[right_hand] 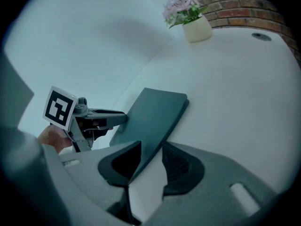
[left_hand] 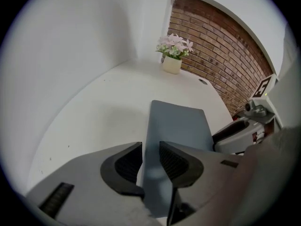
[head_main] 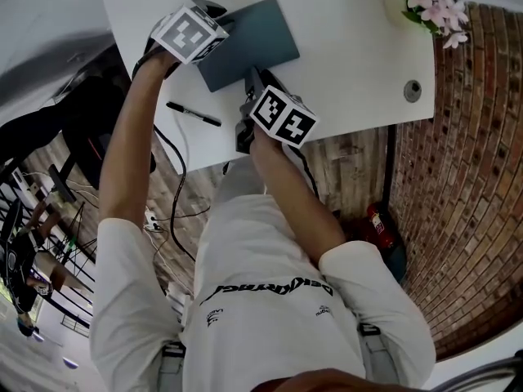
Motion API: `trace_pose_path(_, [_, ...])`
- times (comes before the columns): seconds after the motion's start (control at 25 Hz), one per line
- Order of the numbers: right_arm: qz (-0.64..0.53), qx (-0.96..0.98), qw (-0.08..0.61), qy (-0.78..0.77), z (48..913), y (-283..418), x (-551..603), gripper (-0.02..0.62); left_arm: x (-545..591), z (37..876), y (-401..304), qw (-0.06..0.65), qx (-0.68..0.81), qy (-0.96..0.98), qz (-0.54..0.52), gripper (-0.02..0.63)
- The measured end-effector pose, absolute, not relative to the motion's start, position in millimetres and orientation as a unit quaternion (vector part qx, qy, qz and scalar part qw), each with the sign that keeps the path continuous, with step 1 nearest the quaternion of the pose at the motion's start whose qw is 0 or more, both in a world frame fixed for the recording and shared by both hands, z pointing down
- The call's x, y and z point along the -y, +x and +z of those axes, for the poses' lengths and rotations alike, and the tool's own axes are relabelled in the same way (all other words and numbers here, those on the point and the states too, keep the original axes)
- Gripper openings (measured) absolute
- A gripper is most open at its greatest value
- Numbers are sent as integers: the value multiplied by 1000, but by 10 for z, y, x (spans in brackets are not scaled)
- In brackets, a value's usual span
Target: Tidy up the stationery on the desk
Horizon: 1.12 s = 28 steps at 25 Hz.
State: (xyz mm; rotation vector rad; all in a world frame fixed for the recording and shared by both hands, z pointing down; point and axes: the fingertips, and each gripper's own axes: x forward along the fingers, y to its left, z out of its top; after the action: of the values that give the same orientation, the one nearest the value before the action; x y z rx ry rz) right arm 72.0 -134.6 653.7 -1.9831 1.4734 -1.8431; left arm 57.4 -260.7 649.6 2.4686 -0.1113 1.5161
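A dark teal notebook (head_main: 245,43) lies on the white desk (head_main: 351,64). In the head view my left gripper (head_main: 214,24) is at its left end and my right gripper (head_main: 254,82) at its near edge. The left gripper view has the left gripper (left_hand: 150,161) shut on the notebook (left_hand: 178,124), and the right gripper (left_hand: 237,132) sits at its right edge. My right gripper (right_hand: 150,160) is shut on the notebook's cover (right_hand: 153,114), with a white page showing under it. A black pen (head_main: 194,113) rests near the desk's front edge, left of the right gripper.
A small pot of pink flowers (head_main: 433,5) stands at the desk's far right corner, with a round cable hole (head_main: 413,90) near it. A brick wall (head_main: 474,178) runs along the right. The person's arms and white shirt fill the lower head view.
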Motion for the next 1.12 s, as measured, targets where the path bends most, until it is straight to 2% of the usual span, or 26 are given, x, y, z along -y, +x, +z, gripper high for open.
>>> trace_pose_path(0.2, [-593,-478,11,-648,6575,753,1330,98,2547,6534,598,161,19,838,521,102])
trace_pose_path(0.4, [-598,-481,14,-640,6589,750,1338,86,2536,6547,591,173,23,837,519,97])
trace_pose_path(1.12, [-572,-518,-35,-635,6516,1100,1264,78,2272,6539,570,209,49,825,523,95])
